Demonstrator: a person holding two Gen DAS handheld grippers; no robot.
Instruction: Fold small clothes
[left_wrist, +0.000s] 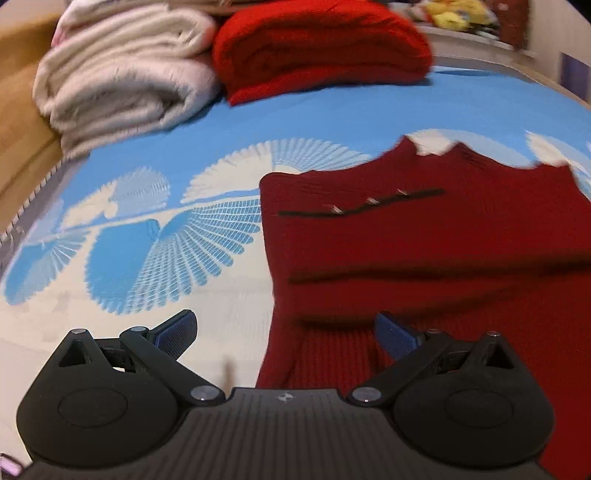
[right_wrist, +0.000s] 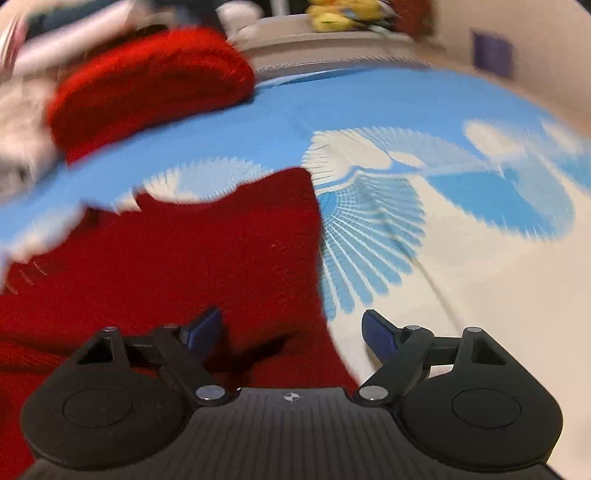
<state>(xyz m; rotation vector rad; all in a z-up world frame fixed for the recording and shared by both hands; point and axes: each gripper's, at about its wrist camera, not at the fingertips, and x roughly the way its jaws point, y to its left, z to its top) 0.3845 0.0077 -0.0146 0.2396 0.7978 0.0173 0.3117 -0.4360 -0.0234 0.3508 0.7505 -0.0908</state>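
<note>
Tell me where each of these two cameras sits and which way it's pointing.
Left wrist: on the left gripper, looking forward along its open fingers across the bed at the dark red sweater's left edge, toward a white blanket and a folded bright red knit; only the gripper shows.
Right wrist: on the right gripper, open, looking forward over the sweater's right edge; only the gripper shows.
Shared: sweater, bright red knit, blue-and-white bedsheet.
</note>
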